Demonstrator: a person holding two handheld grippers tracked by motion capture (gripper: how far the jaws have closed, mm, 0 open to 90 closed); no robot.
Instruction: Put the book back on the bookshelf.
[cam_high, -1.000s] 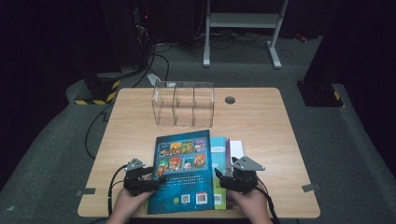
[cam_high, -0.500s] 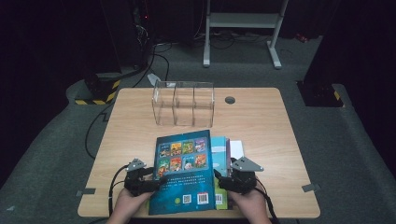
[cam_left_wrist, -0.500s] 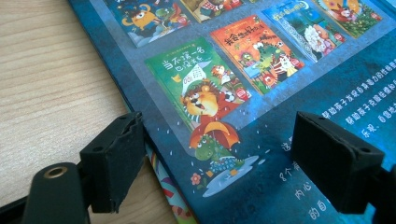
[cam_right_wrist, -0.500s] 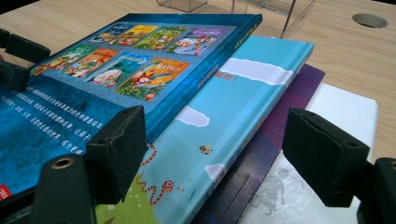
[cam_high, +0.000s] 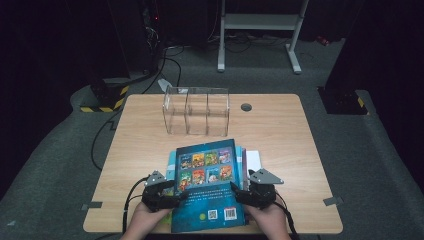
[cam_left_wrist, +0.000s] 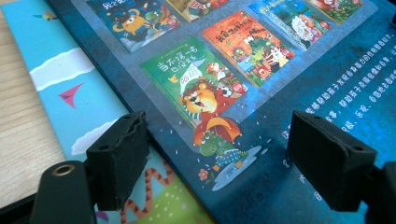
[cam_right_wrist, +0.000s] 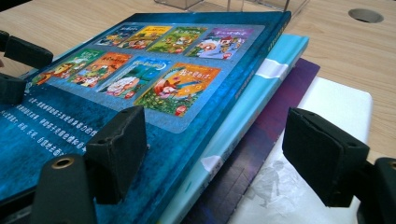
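The top book (cam_high: 207, 192) lies face-down on a stack of books (cam_right_wrist: 261, 116) at the near edge of the table (cam_high: 280, 130), with the left gripper (cam_high: 161, 192) and right gripper (cam_high: 252, 192) set at its two sides, both with jaws spread and nothing clamped. It is judged stiff, glossy, rather slippery and moderately heavy, best taken by its long edges. Small covers, Chinese text and a barcode are printed on it; little can be read.
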